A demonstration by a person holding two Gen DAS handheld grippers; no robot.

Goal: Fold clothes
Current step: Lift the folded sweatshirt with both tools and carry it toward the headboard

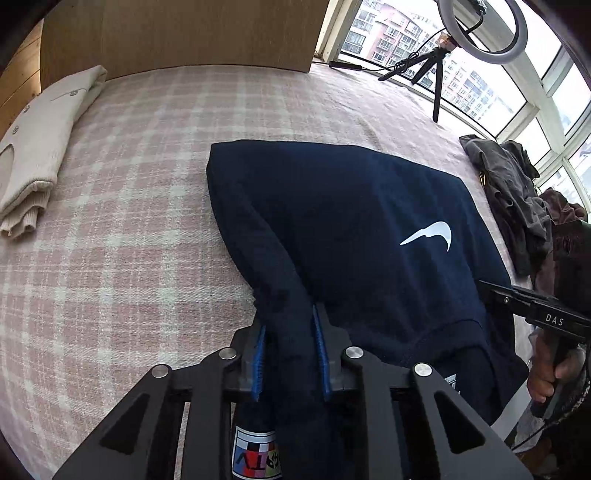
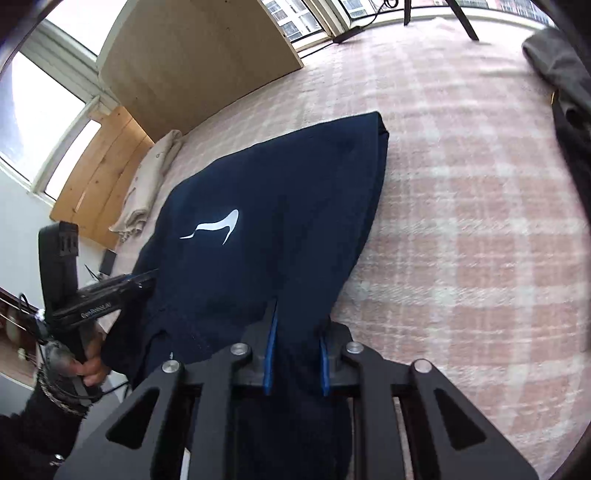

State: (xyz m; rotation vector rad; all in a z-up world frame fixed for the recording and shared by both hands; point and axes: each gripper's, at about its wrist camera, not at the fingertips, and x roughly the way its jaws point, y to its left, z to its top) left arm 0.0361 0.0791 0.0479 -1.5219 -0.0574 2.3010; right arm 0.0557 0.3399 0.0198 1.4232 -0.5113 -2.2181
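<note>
left wrist view first: the left gripper (image 1: 290, 332) is clamped on a bunched fold of the navy sweatshirt (image 1: 351, 229), blue pads pressing the cloth from both sides, jaws nearly closed around it. the pinched cloth runs down between the fingers and out of the bottom of the picture, so its end is hidden; a coloured label (image 1: 255, 458) shows there, its letters too cut off to read. one sweatshirt, one white logo (image 1: 430, 236) on it, lying on the pink checked bedcover (image 1: 129, 221). left of the sweatshirt, well apart, one folded cream garment (image 1: 37, 147). right of it, a heap of grey and brown clothes (image 1: 517, 206), number of pieces not clear. beyond the sweatshirt, one ring light (image 1: 480, 33) on a tripod at the window. at the sweatshirt's right edge the right gripper (image 1: 491, 291) comes in, its tips hidden against the dark cloth, a hand (image 1: 550, 369) on the handle.

right wrist view: the right gripper (image 2: 297, 332) is likewise pinched tight on the navy sweatshirt (image 2: 280, 199), cloth filling the narrow gap. left of the sweatshirt the left gripper (image 2: 146, 280) meets its edge, held by a hand (image 2: 92, 369); its tips are blurred. the cream garment (image 2: 147, 184) lies beyond, and the clothes heap (image 2: 561, 74) is cut off at the right edge.
</note>
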